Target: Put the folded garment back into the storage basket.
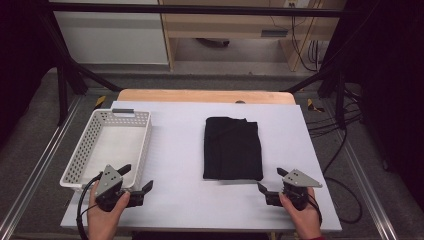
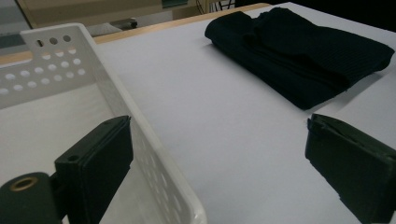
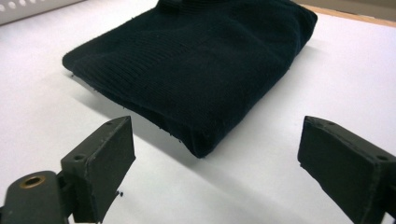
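Black folded cloth (image 1: 232,148) lying lengthwise just ahead-left of right gripper (image 1: 273,183), nearer than left gripper (image 1: 136,178); both jaws gaping, holding nothing.

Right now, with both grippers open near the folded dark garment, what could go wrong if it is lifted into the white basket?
1. The folded garment is soft and layered: the right gripper, aimed at one corner, might pinch only the top layers, so it unfolds.
2. The left gripper straddles the basket wall and could knock it.
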`<action>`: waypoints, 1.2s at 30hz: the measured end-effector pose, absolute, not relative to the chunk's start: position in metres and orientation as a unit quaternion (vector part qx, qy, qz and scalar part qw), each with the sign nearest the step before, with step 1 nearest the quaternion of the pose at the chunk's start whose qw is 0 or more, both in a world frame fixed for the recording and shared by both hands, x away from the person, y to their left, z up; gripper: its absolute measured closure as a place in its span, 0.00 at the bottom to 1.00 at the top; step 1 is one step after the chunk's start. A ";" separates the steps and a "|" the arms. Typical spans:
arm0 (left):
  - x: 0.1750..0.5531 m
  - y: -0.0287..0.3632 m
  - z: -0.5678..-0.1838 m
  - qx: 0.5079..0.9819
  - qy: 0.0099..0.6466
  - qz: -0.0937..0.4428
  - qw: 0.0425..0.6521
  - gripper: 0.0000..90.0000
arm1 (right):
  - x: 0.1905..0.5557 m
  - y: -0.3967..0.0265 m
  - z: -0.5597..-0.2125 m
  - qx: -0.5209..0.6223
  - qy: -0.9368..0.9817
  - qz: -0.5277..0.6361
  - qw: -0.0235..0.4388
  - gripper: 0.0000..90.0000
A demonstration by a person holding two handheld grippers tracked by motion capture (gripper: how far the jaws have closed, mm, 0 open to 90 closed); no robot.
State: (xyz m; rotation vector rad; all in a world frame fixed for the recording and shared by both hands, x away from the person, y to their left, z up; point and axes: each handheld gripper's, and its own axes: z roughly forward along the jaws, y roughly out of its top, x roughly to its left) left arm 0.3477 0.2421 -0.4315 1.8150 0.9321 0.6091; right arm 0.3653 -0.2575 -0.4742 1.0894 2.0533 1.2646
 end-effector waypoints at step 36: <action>0.338 0.171 -0.439 0.789 0.333 0.219 0.468 0.07 | 0.366 -0.245 -0.477 0.422 0.768 0.422 0.234 0.09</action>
